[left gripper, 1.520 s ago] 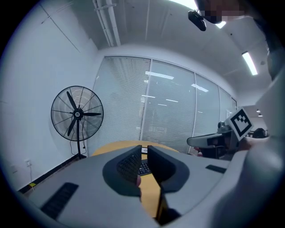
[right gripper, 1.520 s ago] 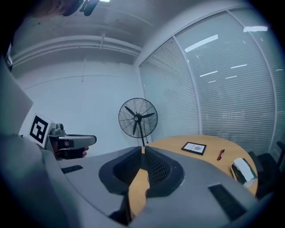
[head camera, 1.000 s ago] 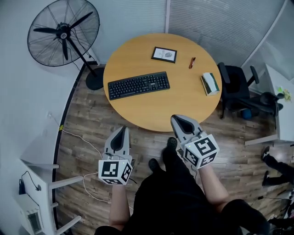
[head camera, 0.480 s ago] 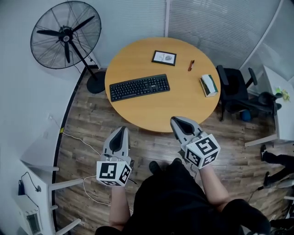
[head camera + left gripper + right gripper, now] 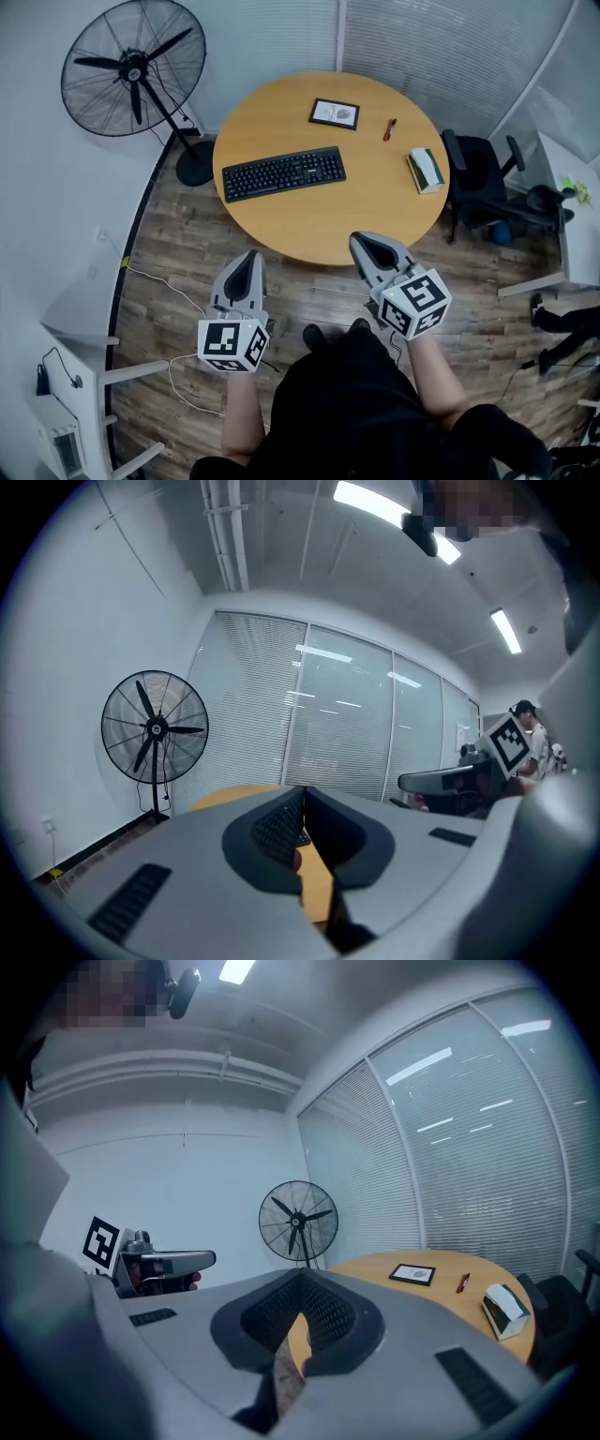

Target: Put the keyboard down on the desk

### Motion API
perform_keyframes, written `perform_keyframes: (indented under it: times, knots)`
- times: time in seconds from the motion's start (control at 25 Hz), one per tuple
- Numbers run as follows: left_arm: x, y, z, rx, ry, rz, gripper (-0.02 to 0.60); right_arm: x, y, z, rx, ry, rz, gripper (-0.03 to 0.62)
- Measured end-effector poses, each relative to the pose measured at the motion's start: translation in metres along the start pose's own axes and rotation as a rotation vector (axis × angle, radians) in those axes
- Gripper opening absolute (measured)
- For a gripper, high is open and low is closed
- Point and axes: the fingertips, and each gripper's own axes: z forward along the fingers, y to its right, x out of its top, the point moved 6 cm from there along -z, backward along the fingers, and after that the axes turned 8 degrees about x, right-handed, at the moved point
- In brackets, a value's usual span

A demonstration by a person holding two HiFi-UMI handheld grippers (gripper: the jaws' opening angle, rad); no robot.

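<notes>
The black keyboard [image 5: 281, 173] lies flat on the left half of the round wooden desk [image 5: 328, 230], with nothing holding it. Both grippers hover over the floor, short of the desk's near edge. My left gripper [image 5: 247, 264] is shut and empty, well below the keyboard in the head view. My right gripper [image 5: 366, 246] is shut and empty too, its tip just at the desk's near rim. In the left gripper view the jaws [image 5: 302, 797] meet with nothing between them. The right gripper view shows the same of its jaws [image 5: 302, 1281].
A framed picture [image 5: 335, 112], a red pen [image 5: 390, 128] and a small box [image 5: 427, 171] sit on the desk's far and right parts. A standing fan [image 5: 131, 70] is at the left, a black office chair [image 5: 487, 183] at the right. Cables [image 5: 169, 286] trail over the wooden floor.
Both grippers stay shut and almost in place short of the desk. The person's feet have drawn back a little. The keyboard has not moved.
</notes>
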Motion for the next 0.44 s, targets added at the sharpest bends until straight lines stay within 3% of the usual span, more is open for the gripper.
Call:
perform_keyframes:
  times: [0.44]
  knots:
    - [-0.0009, 0.0016, -0.0049, 0.003, -0.011, -0.013, 0.0, -0.0018, -0.0041, -0.0025, 0.009, -0.021, -0.01, 0.008]
